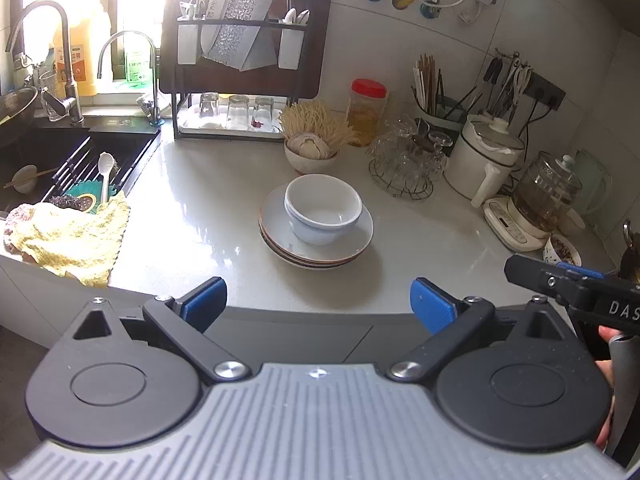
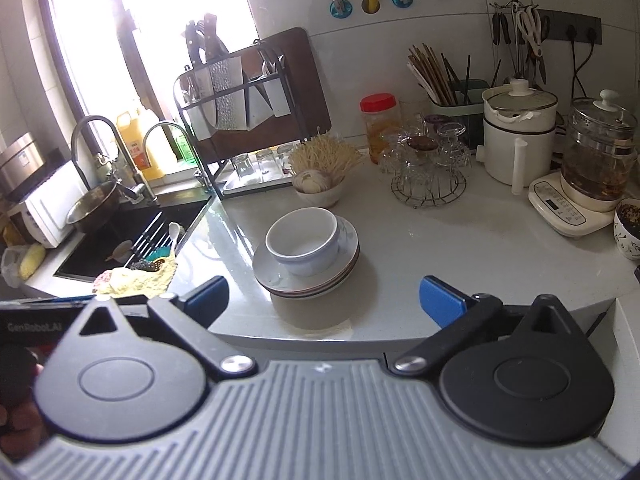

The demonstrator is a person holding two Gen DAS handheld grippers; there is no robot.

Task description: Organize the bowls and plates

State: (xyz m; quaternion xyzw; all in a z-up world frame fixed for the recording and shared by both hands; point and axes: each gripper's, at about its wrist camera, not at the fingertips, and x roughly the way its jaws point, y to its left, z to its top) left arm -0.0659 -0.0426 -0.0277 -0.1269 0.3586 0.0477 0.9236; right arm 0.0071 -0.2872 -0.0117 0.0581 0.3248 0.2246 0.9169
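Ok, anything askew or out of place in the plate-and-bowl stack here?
Slightly. The two nested white bowls sit off-centre on the plate stack, and the upper bowl looks a bit tilted in the lower. Nothing spilled or visibly broken. Both grippers stand open, clear of it.

White bowls (image 1: 323,208) sit on white plates (image 1: 280,228) with brown rims; the table (image 1: 200,184) is pale grey, the cloth (image 1: 72,240) yellow, the jar lid (image 1: 369,87) red.

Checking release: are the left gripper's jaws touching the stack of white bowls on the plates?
Apart. The left wrist view shows the left gripper open and empty, with bare grey countertop between it and the stacked white bowls.
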